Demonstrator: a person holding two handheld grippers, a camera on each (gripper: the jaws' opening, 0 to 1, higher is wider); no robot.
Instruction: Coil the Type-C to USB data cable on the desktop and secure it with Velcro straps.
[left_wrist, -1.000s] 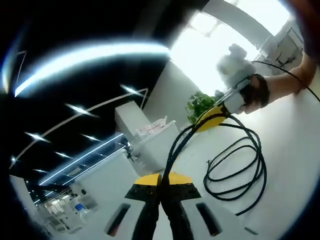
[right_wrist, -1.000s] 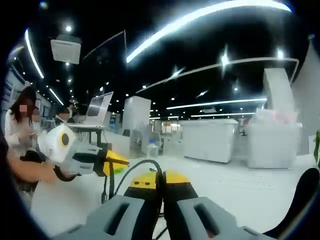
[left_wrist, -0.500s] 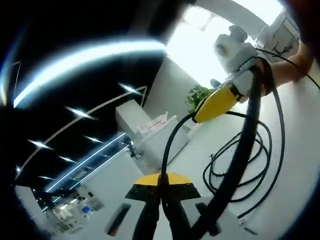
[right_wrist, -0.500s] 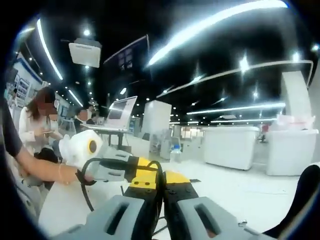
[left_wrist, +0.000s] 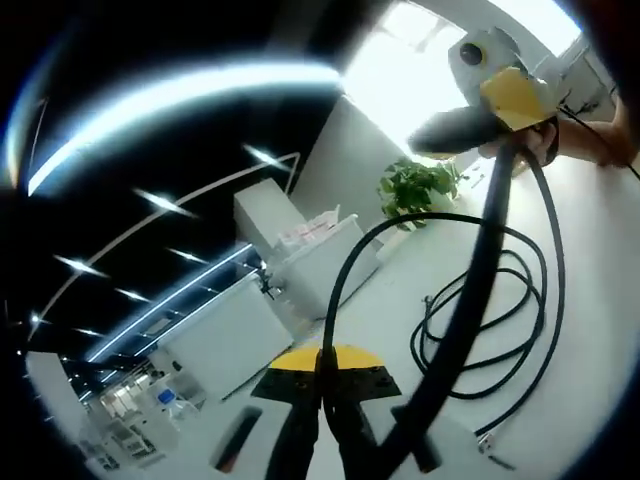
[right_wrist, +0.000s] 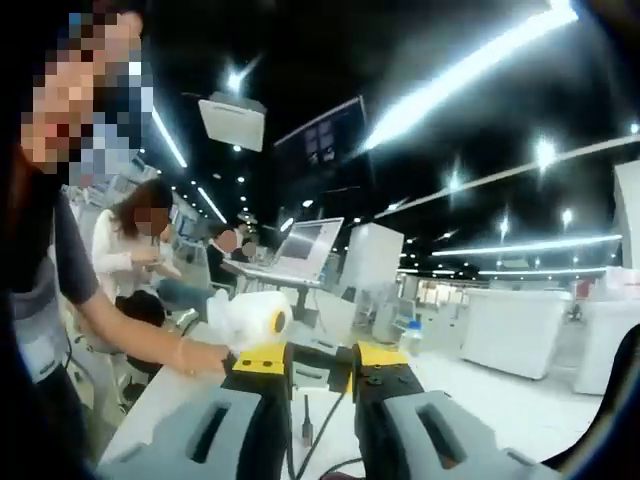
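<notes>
In the left gripper view my left gripper (left_wrist: 322, 362) is shut on the black data cable (left_wrist: 345, 290), which arcs up from the yellow tips. The rest of the cable lies in loose loops (left_wrist: 495, 320) on the white table (left_wrist: 590, 300). My right gripper (left_wrist: 485, 108) hovers at the upper right, with a thick blurred stretch of cable running down from it. In the right gripper view my right gripper (right_wrist: 320, 360) stands open, a thin cable strand (right_wrist: 318, 440) passing loosely through the gap. Behind it shows the left gripper's white body (right_wrist: 250, 318), held by a hand (right_wrist: 205, 357).
A potted plant (left_wrist: 415, 190) and white counters (left_wrist: 300, 270) stand beyond the table's far side. A laptop (right_wrist: 310, 245) sits on a desk behind, where a seated person (right_wrist: 135, 250) is. The arm (right_wrist: 110, 325) of the person holding the grippers reaches in from the left.
My right gripper has opened and let go of the cable it was shut on. It has risen and turned in the left gripper view. My left gripper keeps its hold.
</notes>
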